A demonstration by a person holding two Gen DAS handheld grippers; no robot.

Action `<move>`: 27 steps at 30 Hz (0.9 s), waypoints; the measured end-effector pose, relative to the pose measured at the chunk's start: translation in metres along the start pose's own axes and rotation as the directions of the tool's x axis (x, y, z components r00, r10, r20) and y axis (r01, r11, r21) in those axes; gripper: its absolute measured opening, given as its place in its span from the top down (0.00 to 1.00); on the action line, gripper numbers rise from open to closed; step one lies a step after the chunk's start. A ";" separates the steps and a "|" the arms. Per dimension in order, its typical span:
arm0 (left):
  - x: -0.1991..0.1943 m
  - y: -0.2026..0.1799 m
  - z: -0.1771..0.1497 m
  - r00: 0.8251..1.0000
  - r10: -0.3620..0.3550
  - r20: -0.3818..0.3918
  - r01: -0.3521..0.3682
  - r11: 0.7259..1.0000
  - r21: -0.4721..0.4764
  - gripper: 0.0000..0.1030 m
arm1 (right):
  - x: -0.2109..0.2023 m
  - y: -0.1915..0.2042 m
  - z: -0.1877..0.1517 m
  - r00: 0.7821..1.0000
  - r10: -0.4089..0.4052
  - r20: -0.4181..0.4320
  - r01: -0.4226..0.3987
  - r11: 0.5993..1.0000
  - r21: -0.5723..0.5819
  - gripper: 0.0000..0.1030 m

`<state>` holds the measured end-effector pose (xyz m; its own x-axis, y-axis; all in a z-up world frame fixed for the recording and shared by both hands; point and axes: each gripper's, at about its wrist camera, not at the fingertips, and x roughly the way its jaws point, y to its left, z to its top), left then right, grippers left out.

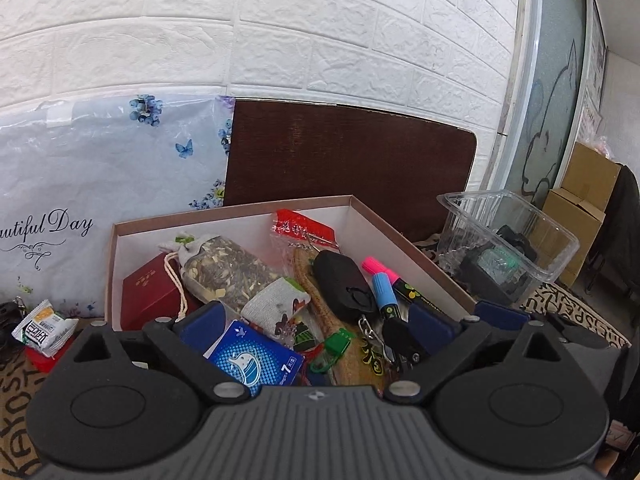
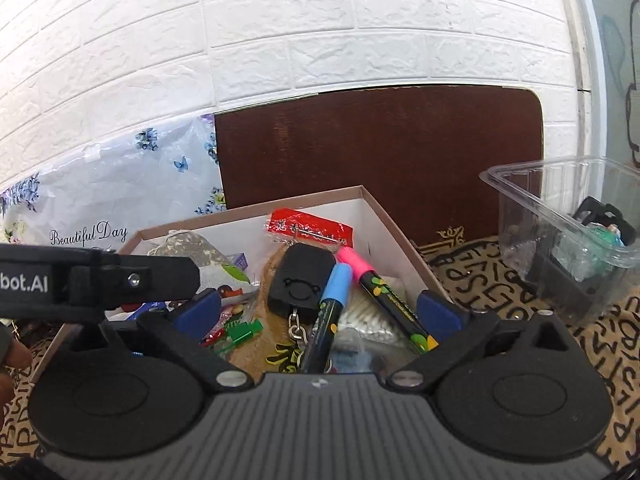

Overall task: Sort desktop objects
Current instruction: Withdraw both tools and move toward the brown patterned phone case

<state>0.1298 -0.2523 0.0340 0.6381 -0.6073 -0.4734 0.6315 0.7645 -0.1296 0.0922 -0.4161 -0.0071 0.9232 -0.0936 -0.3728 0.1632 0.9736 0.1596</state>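
1. Inside the shallow brown-rimmed cardboard box (image 2: pixel 372 196), a clutter of small things is piled: a black plastic key fob on a metal chain (image 2: pixel 301 280), a blue-capped marker (image 2: pixel 334 292), a pink-capped marker (image 2: pixel 360 266), a cloth sachet of dried herbs (image 1: pixel 224 270) and a red gift box (image 1: pixel 150 292).
2. The markers are judged light, stiff and smooth; they are best taken across the barrel at mid-length, since the caps may slip.
3. The fob is judged firm and compact, and is best pinched across its flat sides, its chain left to trail.
4. The sachet is judged soft and yielding.
5. The left gripper (image 1: pixel 316 320) is spread wide above the pile, with nothing held.
6. The right gripper (image 2: pixel 320 310) is likewise wide apart over the markers and is empty.
7. A clear plastic tub (image 2: pixel 560 216) stands just right of the box.
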 end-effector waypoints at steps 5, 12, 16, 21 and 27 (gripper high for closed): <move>-0.011 -0.001 -0.002 1.000 0.011 0.006 -0.011 1.000 -0.009 0.02 | -0.011 0.002 0.002 1.000 -0.004 0.007 0.004 1.000 0.004 0.02; -0.036 0.002 -0.008 0.999 0.021 0.025 -0.020 1.000 -0.022 0.02 | -0.028 0.013 0.003 1.000 -0.002 0.016 0.003 1.000 -0.027 0.02; -0.058 0.009 -0.016 0.999 0.011 0.044 -0.009 0.999 -0.047 0.02 | -0.040 0.024 0.002 1.000 0.016 0.022 -0.015 0.999 -0.043 0.02; -0.097 0.030 -0.034 0.995 0.031 0.090 -0.022 0.995 -0.101 0.02 | -0.059 0.048 -0.001 0.997 0.069 0.033 -0.065 0.993 -0.100 0.02; -0.150 0.075 -0.061 0.986 0.110 0.124 -0.084 0.976 -0.199 0.02 | -0.073 0.099 -0.009 0.981 0.192 0.020 -0.186 0.966 -0.177 0.02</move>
<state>0.0548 -0.0910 0.0422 0.7533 -0.5415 -0.3733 0.4753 0.8405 -0.2600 0.0378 -0.3112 0.0274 0.9439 0.0910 -0.3173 -0.0754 0.9953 0.0614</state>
